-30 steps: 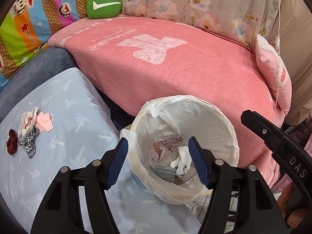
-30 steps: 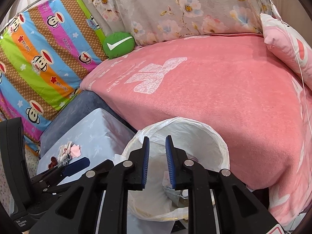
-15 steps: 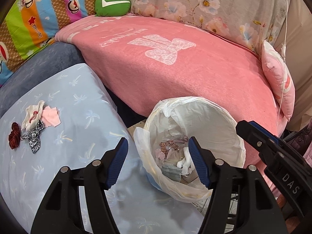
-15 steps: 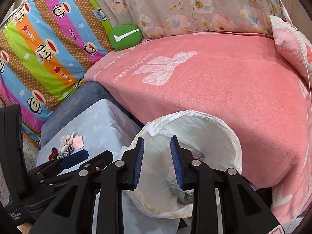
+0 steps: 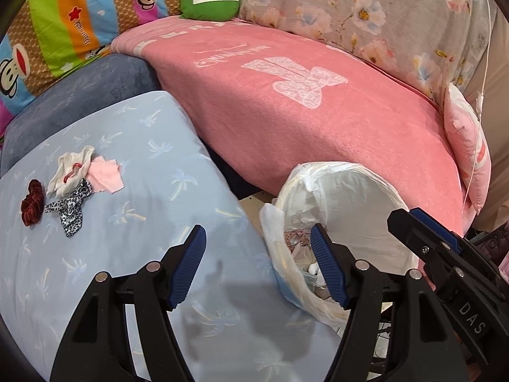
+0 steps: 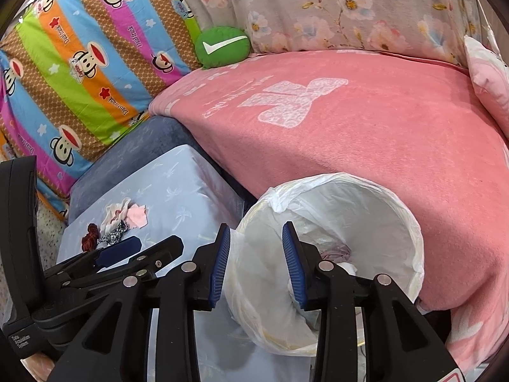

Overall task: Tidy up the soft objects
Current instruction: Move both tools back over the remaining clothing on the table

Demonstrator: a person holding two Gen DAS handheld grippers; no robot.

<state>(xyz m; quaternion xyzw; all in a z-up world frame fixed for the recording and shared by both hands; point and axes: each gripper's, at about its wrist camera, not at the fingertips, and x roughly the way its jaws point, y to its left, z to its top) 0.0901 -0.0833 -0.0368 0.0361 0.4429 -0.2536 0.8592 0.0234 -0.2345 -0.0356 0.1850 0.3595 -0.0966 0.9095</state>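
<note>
Near far left edge of blue surface (image 5: 197,172): small heap of soft scraps (image 5: 71,184) left to sort. Lined bin (image 5: 346,197) beside surface already holds several. Left hand-held gripper (image 5: 257,265) released, empty; right hand-held gripper (image 6: 256,269) just been opening, nothing between jaws.

In the left wrist view, my little heap of fabric scraps (image 5: 71,187) lies at middle left on the pale blue palm-print covered desk (image 5: 143,210). The white bag-lined round bin (image 5: 346,232) stands right of the desk, before the pink fleece blanket-covered sofa (image 5: 302,121). A green round cushion (image 5: 210,0) sits on the sofa, upper left.
</note>
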